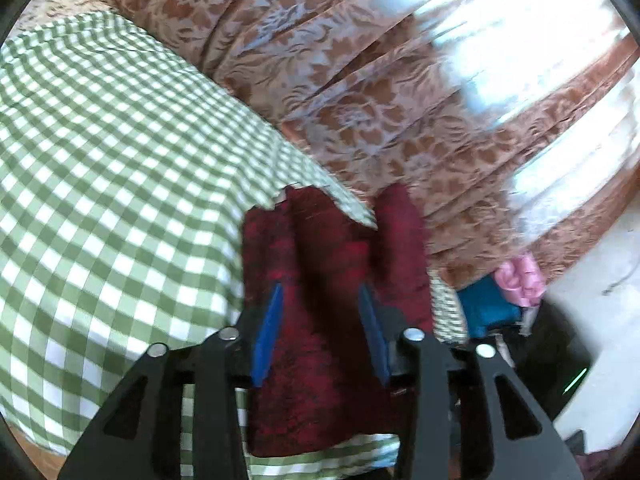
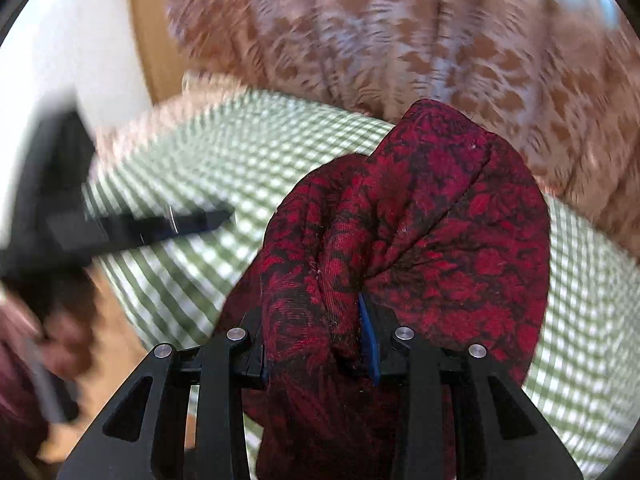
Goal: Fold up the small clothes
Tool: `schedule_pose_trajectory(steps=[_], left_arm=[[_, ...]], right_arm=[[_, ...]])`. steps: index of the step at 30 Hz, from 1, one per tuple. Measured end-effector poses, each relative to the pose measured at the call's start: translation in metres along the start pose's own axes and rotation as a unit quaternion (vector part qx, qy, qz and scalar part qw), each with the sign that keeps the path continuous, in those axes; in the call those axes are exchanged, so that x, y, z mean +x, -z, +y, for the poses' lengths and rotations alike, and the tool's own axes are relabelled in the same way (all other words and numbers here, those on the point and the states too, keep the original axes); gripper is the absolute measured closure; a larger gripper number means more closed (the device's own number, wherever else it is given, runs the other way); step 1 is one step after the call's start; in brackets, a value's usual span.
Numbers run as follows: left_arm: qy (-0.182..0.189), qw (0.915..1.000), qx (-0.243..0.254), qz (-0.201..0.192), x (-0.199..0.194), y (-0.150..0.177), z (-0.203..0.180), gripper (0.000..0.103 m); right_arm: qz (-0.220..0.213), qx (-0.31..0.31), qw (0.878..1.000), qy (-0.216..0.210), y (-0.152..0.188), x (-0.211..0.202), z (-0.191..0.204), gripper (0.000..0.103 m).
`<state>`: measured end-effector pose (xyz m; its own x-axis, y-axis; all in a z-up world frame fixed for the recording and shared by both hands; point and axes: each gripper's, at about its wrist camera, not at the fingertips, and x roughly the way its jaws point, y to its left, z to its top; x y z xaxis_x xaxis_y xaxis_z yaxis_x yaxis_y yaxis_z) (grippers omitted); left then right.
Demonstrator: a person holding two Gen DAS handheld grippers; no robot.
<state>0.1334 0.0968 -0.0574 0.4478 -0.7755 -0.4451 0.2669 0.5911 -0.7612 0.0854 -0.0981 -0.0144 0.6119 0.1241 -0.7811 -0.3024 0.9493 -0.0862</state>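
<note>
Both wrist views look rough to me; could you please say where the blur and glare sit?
Left wrist: glare washes out the curtain at upper right; the red cloth is softly blurred. Right wrist: curtain and checked cover are motion-smeared, the left gripper streaks, but the cloth's print stays sharp.

The checked cloth [image 1: 100,160] lies bare leftward, while the patterned curtain [image 1: 340,80] walls its far edge.

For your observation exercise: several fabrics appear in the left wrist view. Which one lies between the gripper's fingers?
The dark red patterned garment, between the left gripper fingers. The green checked cloth lies underneath; the brown floral curtain hangs behind.
</note>
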Motion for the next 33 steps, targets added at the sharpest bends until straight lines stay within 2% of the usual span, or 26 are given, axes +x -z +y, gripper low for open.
schedule_pose_trajectory(steps=[3,6,8,12,13,14,16,17,18,19,23,25,26,29,32,33], left_arm=[[0.012,0.9995,0.025,0.017,0.007,-0.008,-0.01,0.056],[0.021,0.9981,0.04,0.041,0.024,-0.018,-0.022,0.054],[0.019,0.9959,0.064,0.061,0.036,-0.025,-0.035,0.046],[0.005,0.9894,0.093,0.112,0.074,-0.033,-0.056,0.045],[0.001,0.9873,0.098,0.125,0.081,-0.033,-0.059,0.05],[-0.002,0.9851,0.105,0.136,0.087,-0.032,-0.063,0.069],[-0.026,0.9815,0.129,0.139,0.095,-0.03,-0.072,0.084],[-0.026,0.9815,0.133,0.136,0.095,-0.031,-0.075,0.086],[-0.03,0.9813,0.134,0.135,0.094,-0.032,-0.078,0.087],[-0.035,0.9808,0.137,0.134,0.093,-0.032,-0.08,0.087],[-0.052,0.9784,0.145,0.138,0.085,-0.04,-0.082,0.088],[-0.06,0.977,0.151,0.138,0.08,-0.042,-0.081,0.088],[-0.065,0.9761,0.154,0.139,0.078,-0.043,-0.08,0.088],[-0.076,0.9744,0.157,0.141,0.072,-0.045,-0.077,0.087],[-0.085,0.9728,0.16,0.144,0.069,-0.046,-0.075,0.087],[-0.09,0.972,0.162,0.144,0.068,-0.046,-0.075,0.087]], right_arm=[[-0.001,-0.074,0.996,0.042,0.008,0.016,0.029,0.068],[-0.013,-0.114,0.991,0.073,0.017,0.017,0.043,0.068],[-0.018,-0.119,0.99,0.077,0.019,0.015,0.041,0.067],[-0.032,-0.121,0.989,0.073,0.022,0.007,0.038,0.066],[-0.035,-0.122,0.989,0.072,0.021,0.008,0.039,0.066],[-0.039,-0.123,0.989,0.069,0.023,0.005,0.04,0.064],[-0.05,-0.123,0.989,0.066,0.025,0.001,0.037,0.058],[-0.055,-0.122,0.989,0.061,0.025,-0.002,0.035,0.05],[-0.06,-0.122,0.99,0.048,0.025,-0.006,0.033,0.035],[-0.065,-0.123,0.99,0.019,0.025,-0.014,0.029,0.029],[-0.075,-0.077,0.988,-0.109,0.028,-0.058,-0.004,0.016],[-0.068,-0.026,0.978,-0.195,0.033,-0.081,-0.035,0.016],[-0.071,-0.004,0.974,-0.217,0.036,-0.092,-0.049,0.016],[-0.095,0.055,0.973,-0.205,0.045,-0.114,-0.091,0.017],[-0.091,0.073,0.978,-0.175,0.047,-0.105,-0.106,0.038],[-0.081,0.071,0.981,-0.162,0.045,-0.095,-0.102,0.041]])
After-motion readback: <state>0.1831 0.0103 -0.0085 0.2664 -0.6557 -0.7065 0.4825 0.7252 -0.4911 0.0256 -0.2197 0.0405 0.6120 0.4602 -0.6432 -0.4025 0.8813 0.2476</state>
